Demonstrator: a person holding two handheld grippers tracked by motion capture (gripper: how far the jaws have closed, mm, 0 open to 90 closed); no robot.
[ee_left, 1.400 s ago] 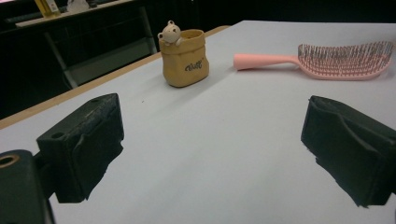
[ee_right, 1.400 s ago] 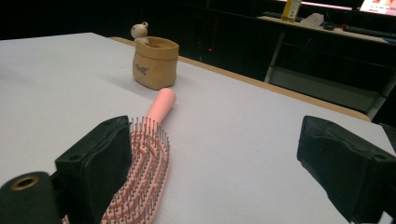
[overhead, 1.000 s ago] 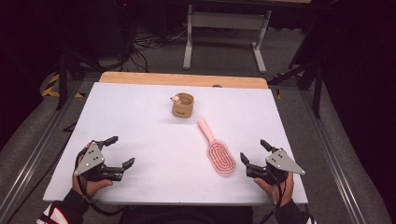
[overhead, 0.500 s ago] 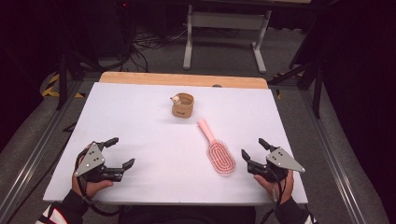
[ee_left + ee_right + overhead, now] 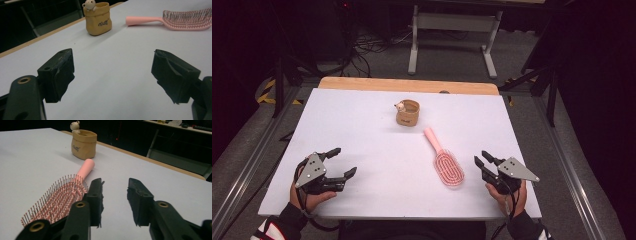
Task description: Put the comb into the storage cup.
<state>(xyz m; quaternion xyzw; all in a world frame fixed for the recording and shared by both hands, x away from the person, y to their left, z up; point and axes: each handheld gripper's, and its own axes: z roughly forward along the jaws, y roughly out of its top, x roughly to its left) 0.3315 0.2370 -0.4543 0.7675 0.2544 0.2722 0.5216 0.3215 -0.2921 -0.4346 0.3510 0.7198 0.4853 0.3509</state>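
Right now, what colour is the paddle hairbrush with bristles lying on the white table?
Pink: the plastic hairbrush, handle and bristles alike, clearest in the right gripper view.

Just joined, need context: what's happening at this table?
A person holds the left gripper and right gripper low over the near edge of the white table. Neither holds anything; both have just been closing on air, the right further. A pink hairbrush lies beside the right gripper, and a small tan pouch stands beyond.

Each hand holds a black two-jaw tool: the left gripper [image 5: 341, 162] and the right gripper [image 5: 480, 164] both carry a grey three-cornered plate on top and trail a dark cable. Their jaw arms show brass-ringed holes, and the black pads look worn and ragged at the edges. The left sleeve [image 5: 277, 227] is dark with red and white stripes; the right cuff [image 5: 526, 227] is dark too.
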